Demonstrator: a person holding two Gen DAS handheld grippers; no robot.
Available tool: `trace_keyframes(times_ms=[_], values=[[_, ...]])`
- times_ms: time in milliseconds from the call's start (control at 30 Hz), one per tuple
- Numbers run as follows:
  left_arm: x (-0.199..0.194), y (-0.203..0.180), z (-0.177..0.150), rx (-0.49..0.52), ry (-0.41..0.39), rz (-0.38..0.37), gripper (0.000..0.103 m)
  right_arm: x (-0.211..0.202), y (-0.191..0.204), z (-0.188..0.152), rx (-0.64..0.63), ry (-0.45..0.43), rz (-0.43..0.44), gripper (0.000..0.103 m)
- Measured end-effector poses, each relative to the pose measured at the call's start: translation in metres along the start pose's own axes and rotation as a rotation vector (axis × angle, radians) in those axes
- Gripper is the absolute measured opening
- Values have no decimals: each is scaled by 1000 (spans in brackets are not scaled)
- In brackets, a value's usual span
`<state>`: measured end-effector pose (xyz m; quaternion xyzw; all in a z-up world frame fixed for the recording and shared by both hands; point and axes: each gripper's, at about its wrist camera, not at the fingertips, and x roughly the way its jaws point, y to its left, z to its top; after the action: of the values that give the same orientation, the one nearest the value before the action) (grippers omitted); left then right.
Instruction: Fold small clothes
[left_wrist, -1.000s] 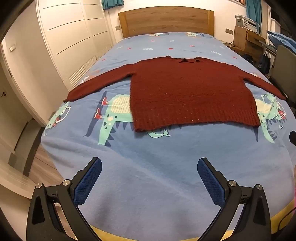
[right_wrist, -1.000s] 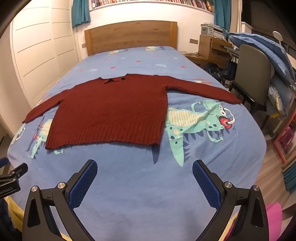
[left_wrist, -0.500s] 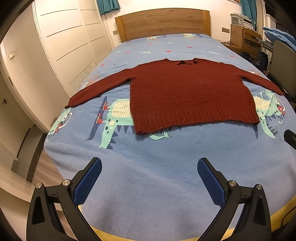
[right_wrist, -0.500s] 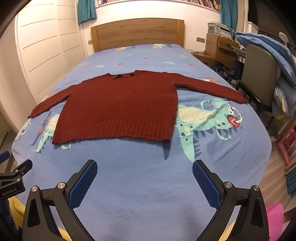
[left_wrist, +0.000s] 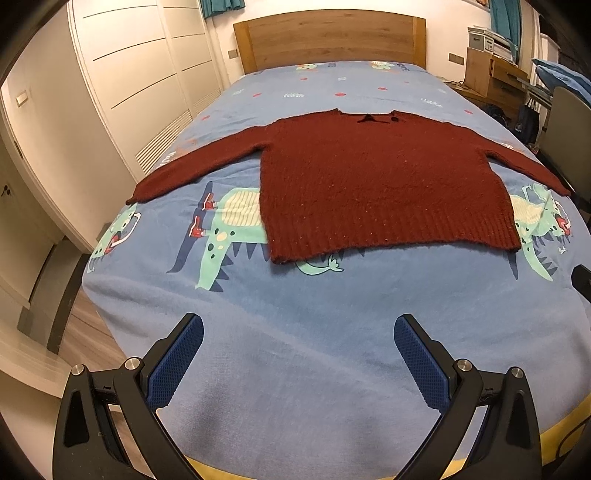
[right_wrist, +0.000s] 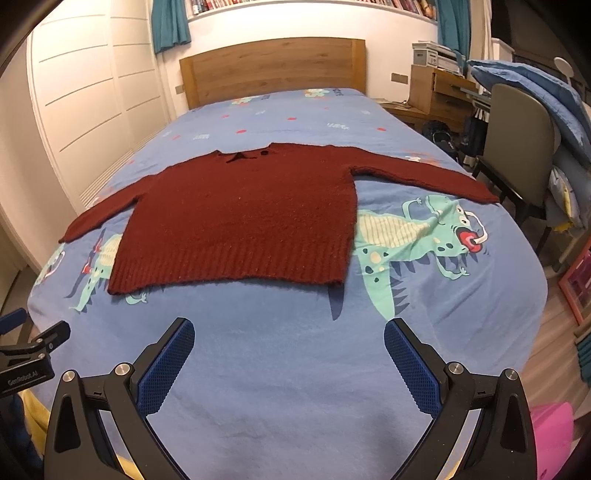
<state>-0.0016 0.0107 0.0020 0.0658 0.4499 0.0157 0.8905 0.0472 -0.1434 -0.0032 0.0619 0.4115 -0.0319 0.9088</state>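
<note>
Both grippers, the left gripper (left_wrist: 298, 347) and the right gripper (right_wrist: 289, 349), are held with jaws wide apart at the bottom of the frame, nothing gripped. Beyond them, mid-frame, a dark red knitted sweater (left_wrist: 369, 181) is spread flat, sleeves outstretched, on the blue dinosaur-print bedspread (left_wrist: 295, 314). A wooden headboard (right_wrist: 273, 68) is seen farthest back.

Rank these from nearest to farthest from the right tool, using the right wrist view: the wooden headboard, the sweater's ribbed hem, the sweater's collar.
1. Ribbed hem: straight ahead of the right tool, on the near part of the bed.
2. Collar: at the sweater's far edge, mid-bed.
3. Wooden headboard: against the back wall.
</note>
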Motion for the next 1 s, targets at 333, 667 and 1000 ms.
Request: trace_keyframes(times_ms=[333,667,1000], values=[[8,0,6,-2,31,-13,102,7,-7,3,6,15,9,103],[13,-5,13,35,49,-13,102,14,-9,6,2,35,15,103],[19,-11,13,68,66,-64,102,20,-2,4,-16,57,3,103]])
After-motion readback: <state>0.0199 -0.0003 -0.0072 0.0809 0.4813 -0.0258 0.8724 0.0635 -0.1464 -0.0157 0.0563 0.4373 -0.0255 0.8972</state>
